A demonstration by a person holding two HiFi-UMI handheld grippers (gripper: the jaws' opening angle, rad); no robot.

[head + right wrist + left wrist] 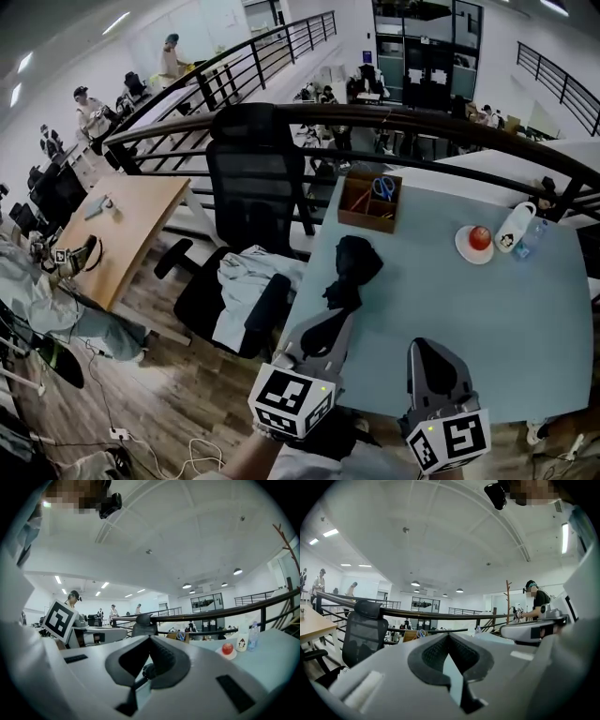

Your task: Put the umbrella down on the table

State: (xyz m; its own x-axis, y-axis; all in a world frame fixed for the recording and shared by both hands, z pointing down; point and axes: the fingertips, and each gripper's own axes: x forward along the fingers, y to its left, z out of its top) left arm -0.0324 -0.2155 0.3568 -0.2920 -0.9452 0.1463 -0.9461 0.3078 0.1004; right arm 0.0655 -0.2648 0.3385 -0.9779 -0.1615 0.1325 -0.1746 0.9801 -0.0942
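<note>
Both pairs of jaws are pressed together on nothing. The left gripper [449, 637] and right gripper [150, 640] hang over the near edge of the table [511, 328]. The black umbrella [354, 267] lies folded by the table's left edge, just beyond the left gripper's tip.

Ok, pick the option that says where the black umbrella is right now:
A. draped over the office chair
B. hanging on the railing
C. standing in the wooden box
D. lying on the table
D: the head view shows the umbrella lying flat on the table near its left edge, just in front of the wooden box.
</note>
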